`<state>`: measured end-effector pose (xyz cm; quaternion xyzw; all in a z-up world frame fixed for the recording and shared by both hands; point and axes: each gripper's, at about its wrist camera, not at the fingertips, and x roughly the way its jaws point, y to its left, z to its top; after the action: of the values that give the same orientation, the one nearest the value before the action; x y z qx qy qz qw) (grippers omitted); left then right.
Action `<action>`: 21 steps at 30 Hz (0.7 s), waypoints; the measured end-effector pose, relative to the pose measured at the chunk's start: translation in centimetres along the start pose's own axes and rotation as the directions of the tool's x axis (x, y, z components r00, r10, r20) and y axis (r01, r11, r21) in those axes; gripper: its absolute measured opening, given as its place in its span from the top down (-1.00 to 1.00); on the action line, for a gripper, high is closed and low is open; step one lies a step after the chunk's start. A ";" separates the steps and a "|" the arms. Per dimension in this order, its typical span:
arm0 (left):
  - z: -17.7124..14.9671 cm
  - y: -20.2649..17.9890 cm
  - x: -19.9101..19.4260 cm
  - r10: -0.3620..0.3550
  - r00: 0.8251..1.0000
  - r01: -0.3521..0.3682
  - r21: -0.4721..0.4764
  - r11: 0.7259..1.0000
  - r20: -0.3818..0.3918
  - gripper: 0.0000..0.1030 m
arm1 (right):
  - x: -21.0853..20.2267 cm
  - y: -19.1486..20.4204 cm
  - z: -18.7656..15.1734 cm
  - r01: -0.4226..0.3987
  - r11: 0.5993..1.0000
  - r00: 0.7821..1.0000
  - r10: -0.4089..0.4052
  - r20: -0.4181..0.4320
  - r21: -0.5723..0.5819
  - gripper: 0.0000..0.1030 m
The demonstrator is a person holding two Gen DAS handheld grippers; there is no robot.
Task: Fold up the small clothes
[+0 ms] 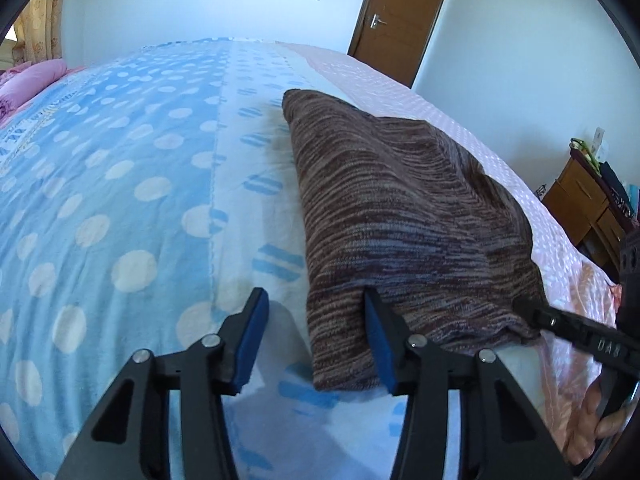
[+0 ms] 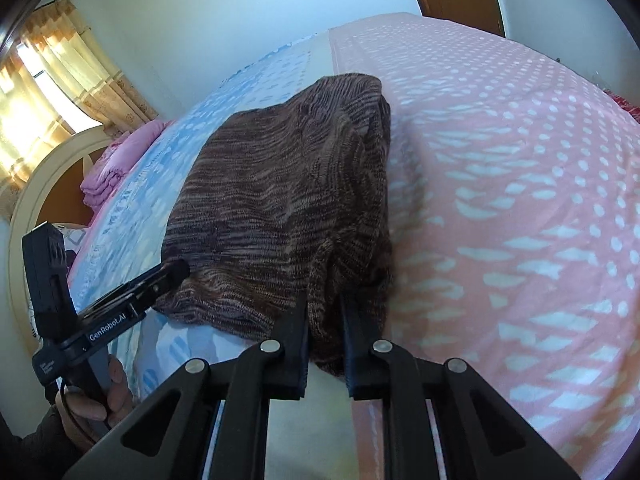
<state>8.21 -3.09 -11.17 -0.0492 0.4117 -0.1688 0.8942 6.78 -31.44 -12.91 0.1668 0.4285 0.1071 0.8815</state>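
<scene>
A brown striped knit garment (image 1: 404, 216) lies folded on the bed; it also shows in the right wrist view (image 2: 280, 200). My left gripper (image 1: 314, 296) is open at its near left corner: one blue pad (image 1: 378, 332) lies against the fabric's near edge, the other pad (image 1: 250, 336) is over the bare bedspread. My right gripper (image 2: 325, 308) is shut on the garment's near right corner, a bunched fold between its fingers. The right gripper's tip shows in the left wrist view (image 1: 524, 306) at the fabric edge. The left gripper shows in the right wrist view (image 2: 176, 270) at the garment's left edge.
The bed has a blue dotted bedspread (image 1: 120, 184) on the left and a pink dotted part (image 2: 520, 184) on the right. Folded pink bedding (image 2: 120, 160) sits by the headboard. A wooden nightstand (image 1: 588, 204) stands right of the bed, a brown door (image 1: 400, 16) behind.
</scene>
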 end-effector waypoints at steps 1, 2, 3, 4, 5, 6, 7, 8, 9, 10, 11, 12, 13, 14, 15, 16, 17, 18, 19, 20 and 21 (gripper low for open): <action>0.1 -0.1 -0.2 -0.001 1.000 0.001 0.010 1.000 -0.004 0.02 | -0.3 -0.3 0.1 0.003 1.000 1.000 -0.003 0.001 0.011 0.73; 0.3 0.1 -0.4 -0.010 1.000 0.010 0.018 1.000 -0.008 0.02 | -0.6 -0.7 0.2 0.005 1.000 1.000 -0.005 0.001 0.020 0.71; 0.5 0.1 -0.5 -0.018 1.000 0.018 0.023 1.000 -0.011 0.02 | -0.7 -0.9 0.5 0.004 1.000 1.000 -0.004 -0.001 0.025 0.67; 1.0 0.1 -0.9 -0.031 1.000 0.031 0.024 0.999 -0.005 0.05 | -1.1 -1.0 0.6 0.008 1.000 1.000 -0.008 0.000 0.027 0.64; 1.3 0.0 -1.4 -0.038 0.999 0.038 0.026 0.999 0.008 0.02 | -1.7 -0.9 0.8 0.022 0.999 1.000 -0.022 0.011 0.024 0.64; 1.9 -0.1 -1.8 -0.043 0.999 0.042 0.031 0.999 0.028 0.01 | -2.5 -0.6 1.0 0.039 0.999 0.998 -0.039 0.041 0.011 0.64; 2.6 -0.4 -2.3 -0.047 0.998 0.045 0.041 0.998 0.052 -0.01 | -3.3 -0.2 1.4 0.054 0.998 0.995 -0.054 0.080 -0.010 0.64; 3.5 -0.9 -2.6 -0.053 0.996 0.049 0.053 0.997 0.078 -0.07 | -4.2 0.3 1.9 0.077 0.996 0.990 -0.073 0.125 -0.034 0.64; 4.2 -1.3 -2.6 -0.058 0.994 0.053 0.062 0.997 0.095 -0.12 | -4.9 0.8 2.7 0.107 0.993 0.981 -0.096 0.171 -0.057 0.64; 5.1 -1.7 -2.5 -0.057 0.992 0.049 0.074 0.996 0.111 -0.17 | -5.2 1.2 3.5 0.125 0.990 0.974 -0.109 0.198 -0.071 0.64; 6.0 -2.3 -2.0 -0.049 0.991 0.039 0.084 0.996 0.124 -0.17 | -5.0 1.6 4.4 0.126 0.989 0.972 -0.107 0.209 -0.082 0.64; 6.7 -2.7 -1.5 -0.045 0.991 0.034 0.091 0.995 0.129 -0.17 | -4.5 1.9 5.5 0.121 0.989 0.971 -0.099 0.217 -0.090 0.64; 7.6 -3.5 -0.5 -0.031 0.991 0.018 0.099 0.995 0.129 -0.17 | -4.0 2.1 6.0 0.123 0.988 0.970 -0.099 0.222 -0.095 0.64; 8.0 -3.9 0.3 -0.013 0.992 0.000 0.102 0.995 0.127 -0.17 | -3.2 2.4 6.6 0.130 0.986 0.969 -0.104 0.224 -0.105 0.64; 8.5 -4.3 1.5 0.010 0.993 -0.021 0.100 0.995 0.114 -0.17 | -2.0 2.6 7.1 0.138 0.984 0.970 -0.112 0.214 -0.112 0.64; 8.9 -4.3 2.6 0.020 0.995 -0.028 0.092 0.995 0.096 -0.17 | -1.0 2.7 7.4 0.139 0.984 0.973 -0.114 0.199 -0.114 0.64; 9.0 -4.2 3.5 0.029 0.997 -0.036 0.086 0.996 0.077 -0.15 | 0.4 2.7 7.5 0.136 0.984 0.978 -0.114 0.176 -0.117 0.64; 8.9 -4.1 4.3 0.046 0.997 -0.050 0.079 0.996 0.058 -0.14 | 1.4 2.7 7.5 0.139 0.984 0.980 -0.120 0.160 -0.115 0.64; 8.6 -3.8 5.3 0.070 0.997 -0.073 0.071 0.995 0.039 -0.11 | 2.4 2.7 7.3 0.149 0.983 0.981 -0.133 0.139 -0.109 0.64; 8.4 -3.6 5.8 0.081 0.996 -0.083 0.066 0.994 0.031 -0.15 | 3.4 2.2 6.9 0.166 0.981 0.981 -0.154 0.115 -0.099 0.64; 8.1 -3.3 6.1 0.087 0.996 -0.088 0.062 0.994 0.025 -0.16 | 4.0 1.7 6.5 0.166 0.982 0.981 -0.157 0.111 -0.084 0.64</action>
<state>17.12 -8.71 -9.55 -0.0050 0.3981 -0.1417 0.9063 14.30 -29.92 -11.37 0.0956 0.3889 0.0461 0.9151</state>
